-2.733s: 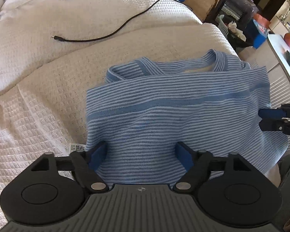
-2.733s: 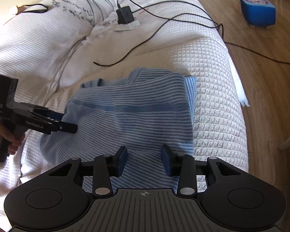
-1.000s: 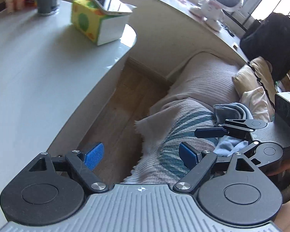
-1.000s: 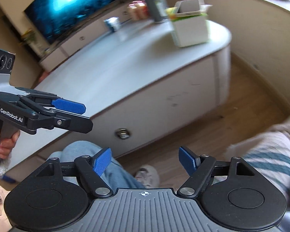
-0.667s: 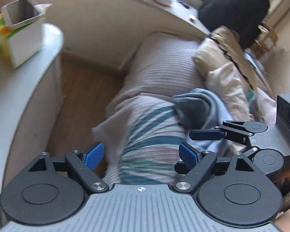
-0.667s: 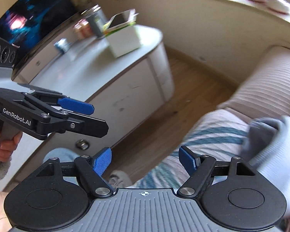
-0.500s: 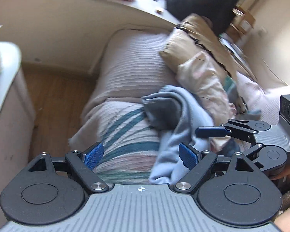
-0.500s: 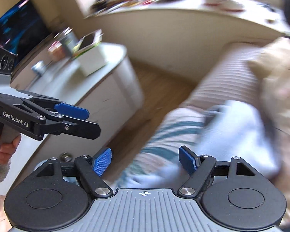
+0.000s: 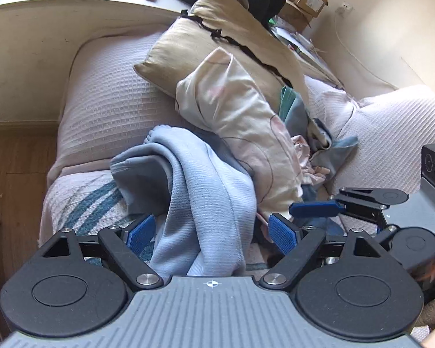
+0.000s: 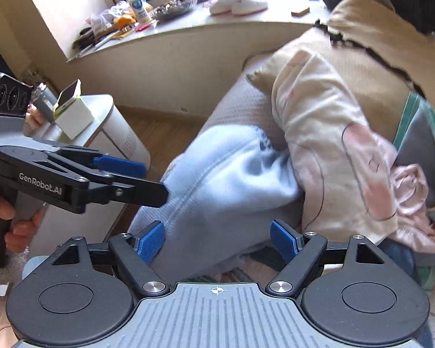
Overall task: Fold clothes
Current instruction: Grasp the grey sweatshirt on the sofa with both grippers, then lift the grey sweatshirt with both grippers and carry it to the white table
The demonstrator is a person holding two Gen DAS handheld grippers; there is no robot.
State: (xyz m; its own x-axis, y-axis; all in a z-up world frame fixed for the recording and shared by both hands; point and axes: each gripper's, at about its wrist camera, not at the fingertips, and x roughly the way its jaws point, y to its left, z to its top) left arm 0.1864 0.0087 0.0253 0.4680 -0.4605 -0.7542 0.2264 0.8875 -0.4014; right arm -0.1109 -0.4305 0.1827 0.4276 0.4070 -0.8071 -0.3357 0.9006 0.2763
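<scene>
while both claws gape, right claw (image 10: 214, 239) widening, blue garment's (image 9: 206, 185) underside stays hidden.

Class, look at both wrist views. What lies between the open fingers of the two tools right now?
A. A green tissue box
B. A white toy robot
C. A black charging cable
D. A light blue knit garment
D: the light blue knit garment drapes between the spread blue fingers of the left tool and the right tool, unpinched.

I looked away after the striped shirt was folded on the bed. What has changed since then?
Both grippers let go of the shirt and swung to a heap of unfolded laundry. The left gripper and right gripper now straddle a light blue garment, jaws open. The shirt is out of view.
</scene>
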